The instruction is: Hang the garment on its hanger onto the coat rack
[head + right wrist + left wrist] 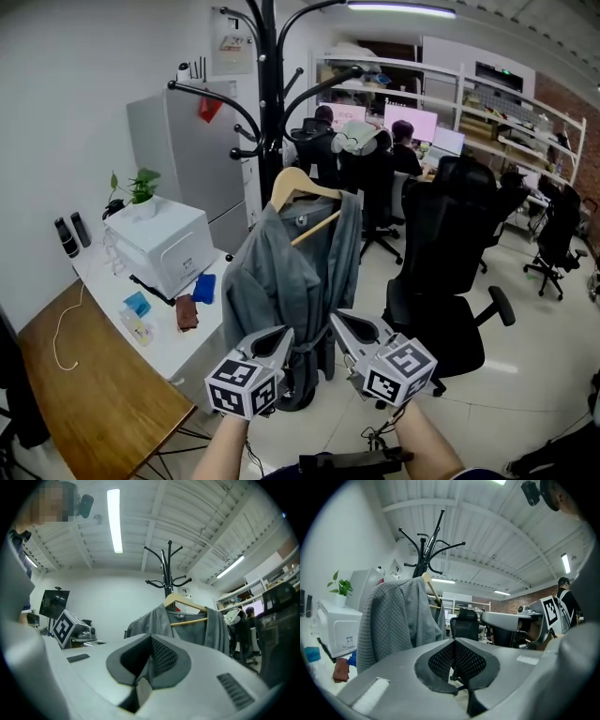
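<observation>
We see the grey garment (pixel 281 281) draped over its wooden hanger (pixel 305 187), and the hanger hangs up against the pole of the black coat rack (pixel 270 94), just below the rack's lower curved arms; which arm carries the hook we cannot tell. The garment falls open at the front, one side bunched forward toward us, its hem low, near the floor. Our left gripper (pixel 284 332) sits low in the head view, just in front of the garment's lower part, its tips pointing up at the cloth but apart from it. In the left gripper view its two jaws are pressed together at the tip with nothing between them. Our right gripper (pixel 336 319) sits just beside the left one, to its right, tips aimed the same way and also clear of the cloth. In the right gripper view its jaws likewise meet with nothing caught in them, and the hanger and garment show beyond them. To the left of the rack stands a white table (pixel 169 349) with a white box (pixel 159 246) and a small green plant (pixel 139 186) on it. A black office chair (pixel 450 253) stands to the right of the garment.
</observation>
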`<state>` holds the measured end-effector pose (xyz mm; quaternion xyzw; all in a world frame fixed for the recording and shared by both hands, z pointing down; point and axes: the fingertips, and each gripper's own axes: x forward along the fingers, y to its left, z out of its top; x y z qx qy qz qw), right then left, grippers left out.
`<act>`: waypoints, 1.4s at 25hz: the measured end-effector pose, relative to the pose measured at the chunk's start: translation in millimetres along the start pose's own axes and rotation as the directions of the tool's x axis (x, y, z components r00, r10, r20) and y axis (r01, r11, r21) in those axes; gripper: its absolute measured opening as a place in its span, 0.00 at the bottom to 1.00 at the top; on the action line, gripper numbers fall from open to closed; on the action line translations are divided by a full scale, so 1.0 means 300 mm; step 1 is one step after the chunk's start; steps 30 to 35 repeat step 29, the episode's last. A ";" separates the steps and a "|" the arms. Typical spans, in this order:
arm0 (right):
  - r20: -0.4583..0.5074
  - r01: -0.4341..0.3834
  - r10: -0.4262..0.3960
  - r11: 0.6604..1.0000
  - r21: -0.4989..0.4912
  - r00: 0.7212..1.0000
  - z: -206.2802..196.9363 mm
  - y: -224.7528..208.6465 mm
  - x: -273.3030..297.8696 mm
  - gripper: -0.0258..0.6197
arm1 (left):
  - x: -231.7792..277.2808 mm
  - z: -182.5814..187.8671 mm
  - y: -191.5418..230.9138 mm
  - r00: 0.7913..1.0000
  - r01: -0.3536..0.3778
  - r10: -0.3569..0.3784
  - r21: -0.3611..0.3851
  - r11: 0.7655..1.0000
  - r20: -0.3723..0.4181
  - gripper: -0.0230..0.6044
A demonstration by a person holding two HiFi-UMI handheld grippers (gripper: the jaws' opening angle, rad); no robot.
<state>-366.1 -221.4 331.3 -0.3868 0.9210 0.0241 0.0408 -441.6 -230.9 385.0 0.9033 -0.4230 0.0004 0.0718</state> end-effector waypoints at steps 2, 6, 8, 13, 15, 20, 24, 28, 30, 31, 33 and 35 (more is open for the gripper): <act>-0.006 0.002 -0.002 1.000 -0.003 1.000 -0.004 -0.001 -0.003 0.06 | 0.001 -0.005 -0.008 1.000 0.006 -0.006 0.000 1.000 -0.006 0.04; -0.018 0.001 -0.001 1.000 0.003 1.000 -0.016 0.007 -0.004 0.06 | -0.005 -0.020 -0.018 1.000 0.012 -0.013 -0.002 1.000 -0.021 0.04; -0.014 -0.004 0.004 1.000 0.002 1.000 -0.016 0.012 -0.003 0.06 | -0.005 -0.023 -0.021 1.000 0.015 -0.015 0.002 1.000 -0.026 0.04; -0.003 -0.008 0.008 1.000 -0.003 1.000 -0.002 0.015 0.003 0.06 | -0.009 -0.020 -0.027 0.999 0.020 -0.019 0.008 1.000 -0.029 0.04; -0.002 -0.006 0.006 1.000 -0.002 1.000 -0.003 0.015 0.007 0.06 | -0.012 -0.024 -0.031 0.999 0.023 -0.023 0.008 1.000 -0.033 0.04; 0.000 -0.008 0.008 1.000 -0.009 1.000 -0.003 0.014 0.028 0.06 | -0.015 -0.031 -0.024 0.999 0.022 -0.021 0.024 0.999 -0.043 0.04; 0.005 -0.006 0.007 1.000 -0.014 1.000 0.003 0.009 0.037 0.06 | -0.014 -0.029 -0.013 0.999 0.021 -0.019 0.027 0.999 -0.041 0.04; 0.003 -0.006 0.006 1.000 -0.009 1.000 -0.002 0.004 0.041 0.06 | -0.007 -0.038 -0.010 0.999 0.021 -0.020 0.024 0.999 -0.049 0.04; 0.001 -0.006 0.006 1.000 -0.007 1.000 -0.004 0.004 0.042 0.06 | -0.005 -0.042 -0.010 0.998 0.021 -0.020 0.023 1.000 -0.053 0.04; 0.001 -0.006 0.006 1.000 -0.007 1.000 -0.004 0.004 0.042 0.06 | -0.005 -0.042 -0.010 0.998 0.021 -0.020 0.023 1.000 -0.053 0.04; 0.001 -0.006 0.006 1.000 -0.007 1.000 -0.004 0.004 0.042 0.06 | -0.005 -0.042 -0.010 0.998 0.021 -0.020 0.023 1.000 -0.053 0.04; 0.001 -0.006 0.006 1.000 -0.007 1.000 -0.004 0.004 0.042 0.06 | -0.005 -0.042 -0.010 0.998 0.021 -0.020 0.023 1.000 -0.053 0.04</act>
